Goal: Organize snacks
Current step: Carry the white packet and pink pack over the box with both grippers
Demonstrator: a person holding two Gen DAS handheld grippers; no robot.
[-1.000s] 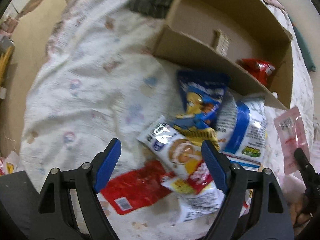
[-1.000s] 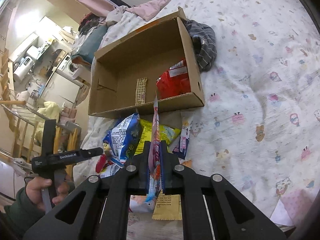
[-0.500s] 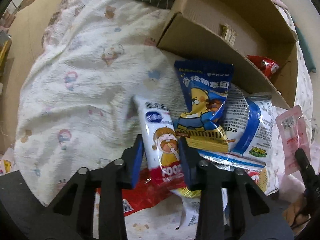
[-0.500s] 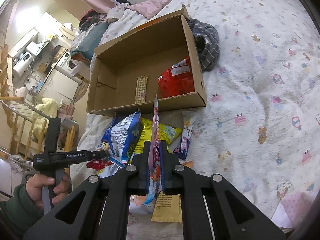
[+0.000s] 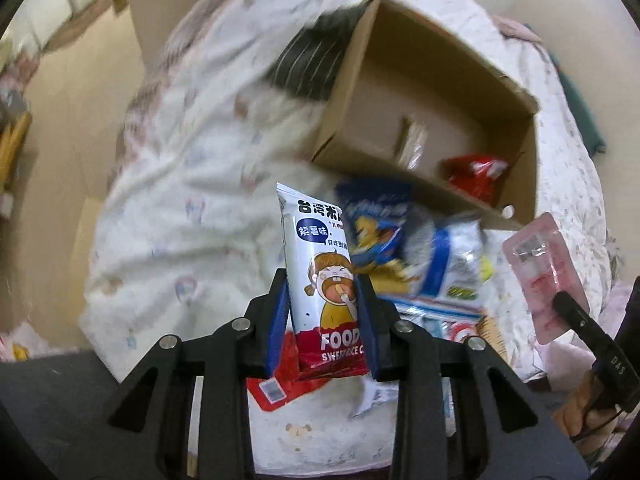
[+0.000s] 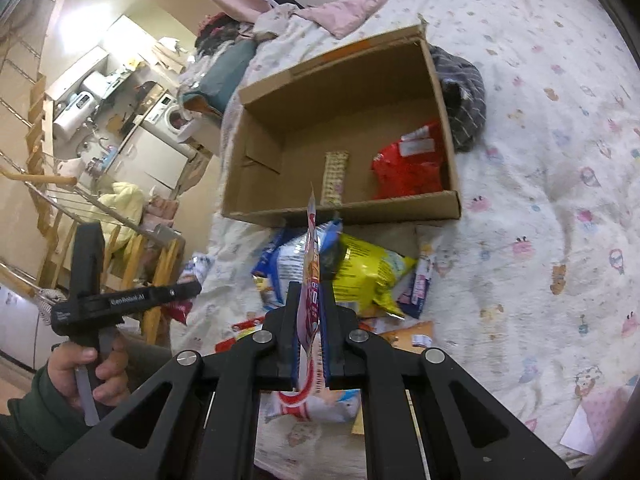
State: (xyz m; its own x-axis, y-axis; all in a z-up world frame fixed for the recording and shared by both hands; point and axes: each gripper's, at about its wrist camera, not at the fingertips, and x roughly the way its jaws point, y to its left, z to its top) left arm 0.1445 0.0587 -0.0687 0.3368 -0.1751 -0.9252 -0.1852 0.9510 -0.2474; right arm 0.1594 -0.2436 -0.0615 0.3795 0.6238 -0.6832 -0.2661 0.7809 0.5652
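My left gripper (image 5: 322, 284) is shut on a white-and-red rice snack packet (image 5: 320, 256) with a cartoon child, held upright above the snack pile. My right gripper (image 6: 310, 292) is shut on a thin pink packet (image 6: 311, 240), seen edge-on; the left wrist view shows that pink packet (image 5: 538, 272) flat at the right. Beyond both stands an open cardboard box (image 6: 340, 216) holding a red bag (image 6: 404, 168) and a beige bar (image 6: 334, 176). Before the box lie a blue bag (image 5: 376, 220), a blue-white bag (image 5: 448, 264) and a yellow bag (image 6: 364, 272).
Everything rests on a bed with a patterned white sheet (image 6: 540, 200). A grey striped cloth (image 6: 464, 92) lies against the box's right side. A red flat packet (image 5: 272, 388) lies under my left gripper. The bed's edge and the floor (image 5: 60, 128) are to the left.
The left jaws closed on the rice snack packet and lifted it off the pile, tipping toward the box. The right gripper kept its hold on the pink packet and shifted slightly.
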